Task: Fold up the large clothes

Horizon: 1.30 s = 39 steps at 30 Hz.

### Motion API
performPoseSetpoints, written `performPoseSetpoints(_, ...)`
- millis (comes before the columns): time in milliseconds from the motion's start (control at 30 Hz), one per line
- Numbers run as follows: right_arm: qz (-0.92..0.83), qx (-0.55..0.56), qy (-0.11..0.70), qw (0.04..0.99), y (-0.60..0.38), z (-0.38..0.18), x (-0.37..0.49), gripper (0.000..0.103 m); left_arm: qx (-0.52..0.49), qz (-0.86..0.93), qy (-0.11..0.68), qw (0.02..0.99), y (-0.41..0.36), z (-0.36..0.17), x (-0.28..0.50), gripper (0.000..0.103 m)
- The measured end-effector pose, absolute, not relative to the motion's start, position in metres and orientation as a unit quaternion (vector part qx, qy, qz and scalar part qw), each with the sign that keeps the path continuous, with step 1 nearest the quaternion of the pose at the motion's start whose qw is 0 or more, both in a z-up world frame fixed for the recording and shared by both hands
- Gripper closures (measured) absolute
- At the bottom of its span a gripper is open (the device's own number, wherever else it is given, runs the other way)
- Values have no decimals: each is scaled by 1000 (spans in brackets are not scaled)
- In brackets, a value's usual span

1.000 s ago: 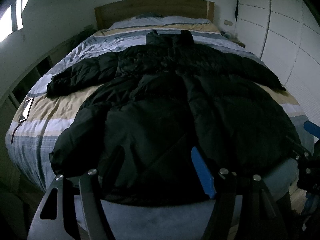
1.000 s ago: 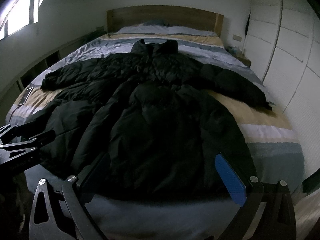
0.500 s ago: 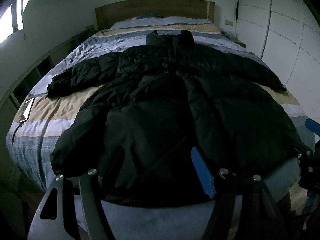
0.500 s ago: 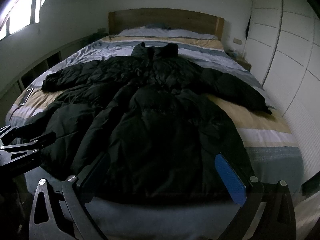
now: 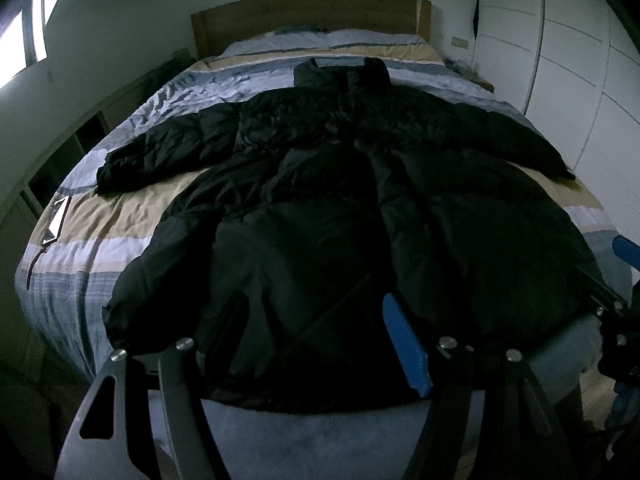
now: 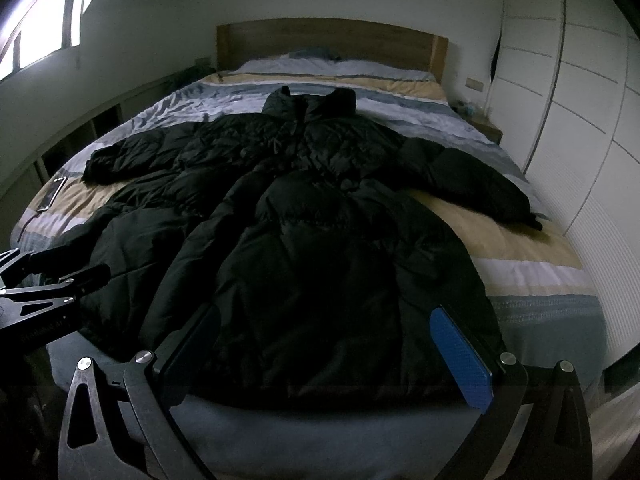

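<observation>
A long black puffer coat point(image 5: 332, 216) lies spread flat on the bed point(image 5: 120, 216), front side up, collar toward the wooden headboard point(image 5: 308, 16) and hem at the foot edge, directly ahead of both claws. Its sleeves reach outward: one lies across the striped cover ahead and to the left of the left claw point(image 5: 316, 336), the other ends ahead and to the right of the right claw point(image 6: 332, 354), near the white wardrobe doors point(image 6: 580, 92).

The left claw hangs just over the hem, its fingers spread fairly wide with nothing between them; whether the tips touch the fabric cannot be told in the dim light. The right claw also stands wide and empty above the hem, its blue pads point(image 6: 460, 356) well apart. Seen from the right claw, the left one shows at the far left edge, beside the coat's lower corner.

Far off to the left of both claws, a phone point(image 5: 56, 220) lies near the bed's side edge. Beyond the coat's collar, pillows point(image 6: 332, 66) rest against the headboard. A window point(image 6: 44, 28) glows high on the left wall.
</observation>
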State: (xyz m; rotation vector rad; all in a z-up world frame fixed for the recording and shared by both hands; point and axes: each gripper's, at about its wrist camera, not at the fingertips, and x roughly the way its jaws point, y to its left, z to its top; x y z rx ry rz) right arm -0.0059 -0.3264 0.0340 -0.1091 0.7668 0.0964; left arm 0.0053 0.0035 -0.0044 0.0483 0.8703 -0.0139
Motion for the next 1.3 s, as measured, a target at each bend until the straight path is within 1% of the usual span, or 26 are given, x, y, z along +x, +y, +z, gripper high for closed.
performPoseSetpoints(467,43,-57,369,927,-325,38,-7,0,25,-25,408,912,-7,-2,-4,35)
performPoseSetpoints(1300,65,-69,357,929,-319,42,-11,0,32,-44,417,907,-10,13,-8,35)
